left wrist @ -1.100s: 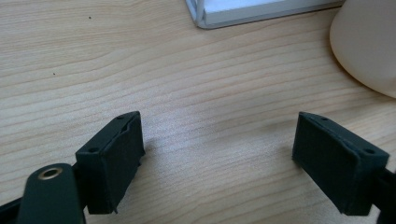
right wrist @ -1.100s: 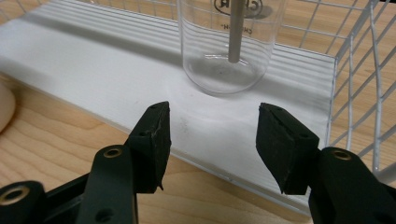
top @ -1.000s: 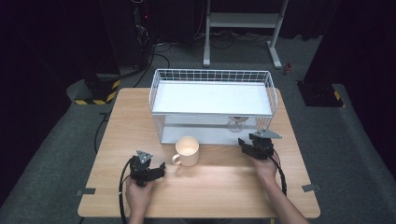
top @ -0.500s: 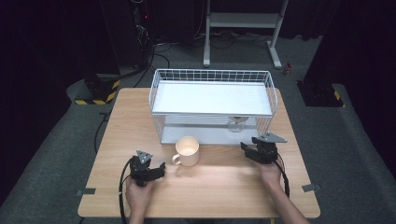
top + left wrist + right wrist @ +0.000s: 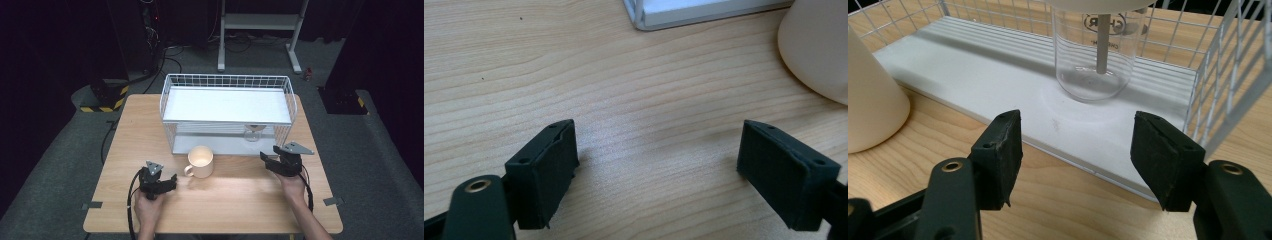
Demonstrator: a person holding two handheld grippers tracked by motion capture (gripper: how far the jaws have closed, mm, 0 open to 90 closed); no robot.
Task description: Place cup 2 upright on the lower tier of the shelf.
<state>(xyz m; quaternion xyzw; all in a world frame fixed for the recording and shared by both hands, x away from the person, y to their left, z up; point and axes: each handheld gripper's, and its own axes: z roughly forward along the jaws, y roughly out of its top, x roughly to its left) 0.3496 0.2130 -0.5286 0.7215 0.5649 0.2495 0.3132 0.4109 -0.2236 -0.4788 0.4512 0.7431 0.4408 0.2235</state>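
While I hold both tools low over the counter [image 5: 230,200], the clear glass beaker [image 5: 1096,55] stands upright on the lower white shelf of the wire rack [image 5: 287,95], at its right end, with a thin rod upright inside it. One cream mug [image 5: 201,161] stands on the wood just in front of the rack, mouth up; what it holds I cannot tell. My right hand-held gripper [image 5: 1078,150] faces the beaker, near it but not touching — its jaws have just been opening, with nothing between them. My left hand-held gripper [image 5: 659,165] has its jaws apart over bare wood, the mug just beside it. Around the counter — grey floor and dark room. I count one rack, one beaker, one mug, two grippers.
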